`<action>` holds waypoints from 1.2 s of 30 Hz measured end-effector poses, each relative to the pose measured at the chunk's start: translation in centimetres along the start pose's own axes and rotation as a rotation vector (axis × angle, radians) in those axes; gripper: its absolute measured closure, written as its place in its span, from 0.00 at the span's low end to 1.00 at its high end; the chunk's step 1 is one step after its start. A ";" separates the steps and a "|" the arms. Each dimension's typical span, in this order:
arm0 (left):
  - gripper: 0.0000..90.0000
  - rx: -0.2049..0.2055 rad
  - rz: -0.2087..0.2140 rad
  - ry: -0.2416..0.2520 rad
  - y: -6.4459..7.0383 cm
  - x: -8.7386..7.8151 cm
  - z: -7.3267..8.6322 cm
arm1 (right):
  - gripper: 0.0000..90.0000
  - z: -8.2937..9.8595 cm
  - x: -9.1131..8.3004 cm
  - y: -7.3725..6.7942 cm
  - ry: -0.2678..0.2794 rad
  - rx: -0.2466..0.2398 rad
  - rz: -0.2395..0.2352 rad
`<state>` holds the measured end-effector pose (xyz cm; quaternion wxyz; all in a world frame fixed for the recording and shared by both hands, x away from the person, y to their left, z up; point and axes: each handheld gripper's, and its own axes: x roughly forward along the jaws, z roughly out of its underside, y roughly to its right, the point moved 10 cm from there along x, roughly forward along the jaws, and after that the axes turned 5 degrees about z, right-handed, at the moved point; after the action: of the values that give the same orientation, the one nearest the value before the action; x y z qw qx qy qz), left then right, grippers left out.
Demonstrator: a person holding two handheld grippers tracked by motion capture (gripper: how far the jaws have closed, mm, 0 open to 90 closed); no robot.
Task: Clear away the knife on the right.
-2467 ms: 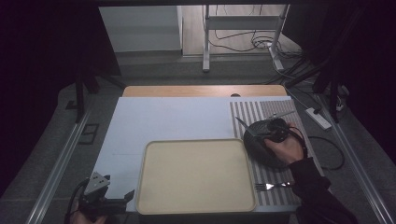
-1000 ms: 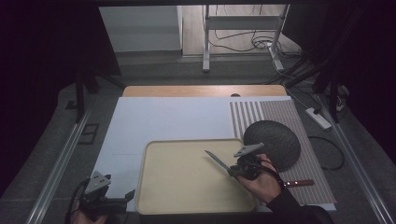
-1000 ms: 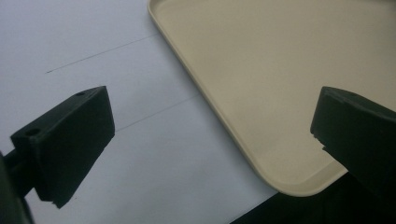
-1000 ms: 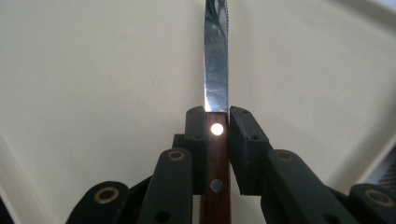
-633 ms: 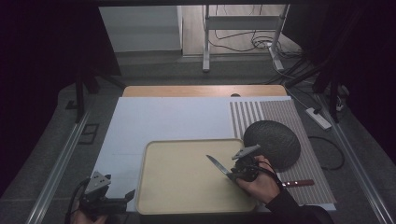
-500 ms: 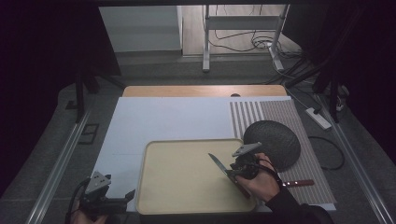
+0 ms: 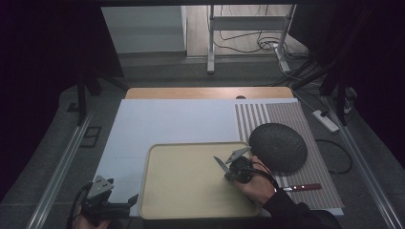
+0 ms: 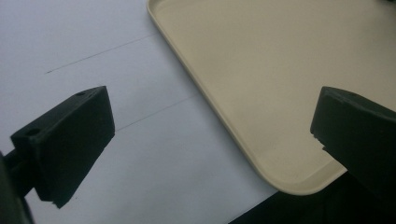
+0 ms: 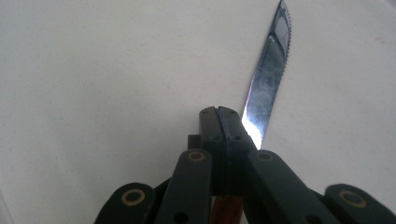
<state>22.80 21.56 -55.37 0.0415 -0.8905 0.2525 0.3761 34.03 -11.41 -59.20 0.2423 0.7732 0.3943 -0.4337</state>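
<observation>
A: Where was the knife (image 7: 221, 165)?
B: Pinched in the right claw (image 7: 230, 168), over the tray's (image 7: 191, 210) right half, blade aimed toward tray centre. Left claw (image 7: 128, 202), spread wide, sat off its near-left corner.

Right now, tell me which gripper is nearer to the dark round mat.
Right. The right gripper, shut on a knife, sits over the tray just beside the dark round mat. The left gripper waits off the tray's near left corner.

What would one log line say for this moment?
right gripper: shut on knife | over tray | left gripper: open, idle
</observation>
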 end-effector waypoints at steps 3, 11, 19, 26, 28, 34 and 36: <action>0.00 0.001 0.000 -0.001 0.0 0.0 0.0 | 1.00 0.5 -0.3 0.7 -0.002 0.018 0.009; 0.00 0.002 0.000 -0.001 0.0 0.0 0.0 | 1.00 2.1 -1.4 3.3 -0.012 0.093 0.040; 0.00 0.001 0.001 0.000 0.0 0.0 0.0 | 1.00 3.0 -2.0 5.2 -0.025 0.147 0.070; 0.00 -0.002 0.001 0.002 0.0 0.0 0.0 | 1.00 2.8 -2.0 5.3 -0.021 0.141 0.063; 0.00 -0.005 0.002 0.003 0.0 0.0 0.0 | 0.97 2.6 -2.1 5.3 -0.004 0.148 0.060; 0.00 -0.008 0.002 0.005 0.0 0.0 0.0 | 0.88 1.9 -2.5 5.2 0.036 0.146 0.051; 0.00 -0.008 0.002 0.004 0.0 0.0 0.0 | 0.86 1.8 -2.5 5.1 0.040 0.140 0.053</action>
<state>22.81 21.59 -55.34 0.0372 -0.8913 0.2521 0.3751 36.59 -16.62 -57.84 0.1911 0.8068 0.3470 -0.4383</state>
